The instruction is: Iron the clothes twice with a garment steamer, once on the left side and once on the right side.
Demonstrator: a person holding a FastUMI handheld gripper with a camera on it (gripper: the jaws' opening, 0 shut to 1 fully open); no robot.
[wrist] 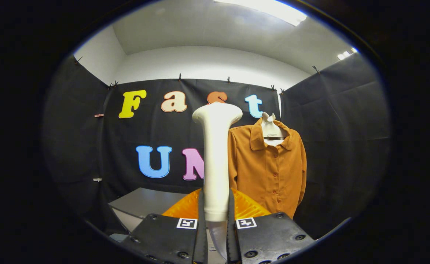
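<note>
White garment steamer [216, 161] upright, clamped between both fingers of the nearly closed gripper [216, 216], orange shirt [269, 165] beyond.

bright ceiling light [269, 9], sharp focus, fisheye-bent edges

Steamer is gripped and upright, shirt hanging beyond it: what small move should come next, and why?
Probably carry the steamer forward toward the orange shirt. The gripper is shut on its handle, and its head stands apart from the fabric, with the shirt hanging beyond the fingers, so no pass can begin yet.
</note>
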